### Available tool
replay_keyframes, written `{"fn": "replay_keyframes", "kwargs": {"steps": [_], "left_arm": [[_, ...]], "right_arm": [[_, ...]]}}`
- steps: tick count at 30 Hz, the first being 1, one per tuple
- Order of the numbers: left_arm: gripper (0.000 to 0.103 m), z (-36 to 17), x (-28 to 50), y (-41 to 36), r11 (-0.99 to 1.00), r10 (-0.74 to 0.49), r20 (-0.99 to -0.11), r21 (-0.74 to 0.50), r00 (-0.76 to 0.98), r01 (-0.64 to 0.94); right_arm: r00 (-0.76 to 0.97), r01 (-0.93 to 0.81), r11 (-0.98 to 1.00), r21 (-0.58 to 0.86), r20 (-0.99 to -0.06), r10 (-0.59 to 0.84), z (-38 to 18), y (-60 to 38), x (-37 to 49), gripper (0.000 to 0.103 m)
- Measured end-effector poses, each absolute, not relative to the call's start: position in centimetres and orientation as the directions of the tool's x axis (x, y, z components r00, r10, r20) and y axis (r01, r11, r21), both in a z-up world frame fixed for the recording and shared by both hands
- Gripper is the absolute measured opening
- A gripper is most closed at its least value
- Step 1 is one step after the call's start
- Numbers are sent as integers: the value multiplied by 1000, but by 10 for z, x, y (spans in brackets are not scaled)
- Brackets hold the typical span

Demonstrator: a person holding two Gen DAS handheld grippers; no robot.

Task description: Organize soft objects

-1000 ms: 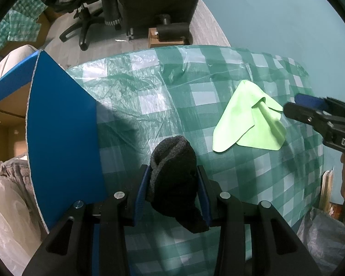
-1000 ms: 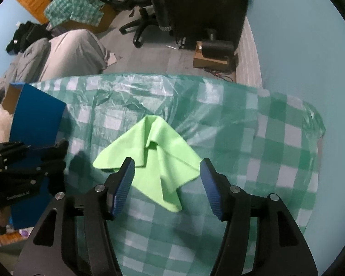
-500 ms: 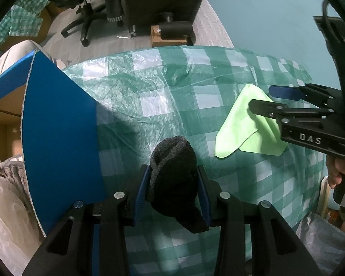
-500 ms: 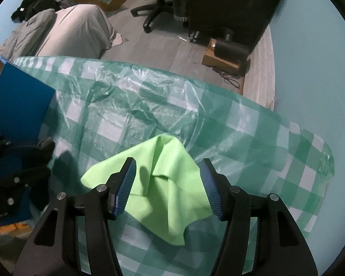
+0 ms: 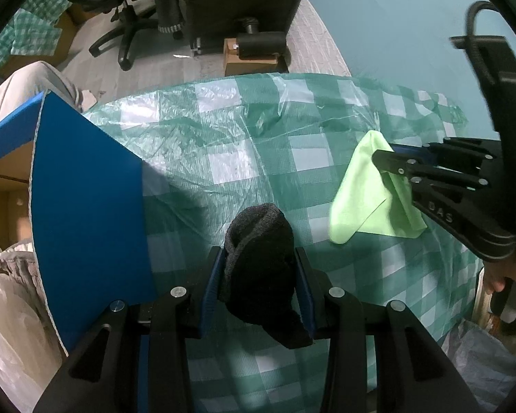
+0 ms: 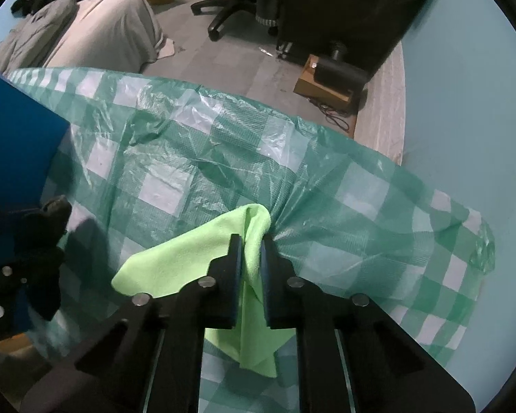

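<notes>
Now left tool [image 5: 258,275] clamps black sock [image 5: 258,254], held above table [image 5: 258,158] near blue box [image 5: 86,206]. Right tool [image 6: 251,251] pinches green cloth [image 6: 189,258] near table's right edge.

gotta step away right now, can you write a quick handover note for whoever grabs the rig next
Left gripper: shut on the black sock, held above the checked tablecloth.
Right gripper: shut on a fold of the green cloth, whose loose ends hang below the fingers.
The blue box stands open at the left edge of the table, beside the sock.
Done: both soft items are gripped.
Left: neither is put away yet. The blue box looks like the likely place for them, the sock first since it is nearest, then the cloth.
</notes>
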State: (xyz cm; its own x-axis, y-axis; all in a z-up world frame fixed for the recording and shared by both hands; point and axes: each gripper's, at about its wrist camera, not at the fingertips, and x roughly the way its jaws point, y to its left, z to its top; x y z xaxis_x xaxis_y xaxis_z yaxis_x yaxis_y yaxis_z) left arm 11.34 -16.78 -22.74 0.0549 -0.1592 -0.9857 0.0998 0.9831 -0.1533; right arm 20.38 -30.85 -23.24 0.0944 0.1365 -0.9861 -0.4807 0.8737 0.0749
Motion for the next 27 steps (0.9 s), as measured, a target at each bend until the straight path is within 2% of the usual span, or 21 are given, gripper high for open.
{"fn": "replay_keyframes", "kwargs": {"steps": [16,27], "left_arm": [[40,-220,107,-166,982,-162,-984,-153,69,114],[40,-194,91,-160,982,-159,-981,-146,114,119]], "right_arm": [[102,-402,880,253,-943,317,-190,-338,170,7],[163,-380,881,280,-918,362,-163,-343,141,5]]}}
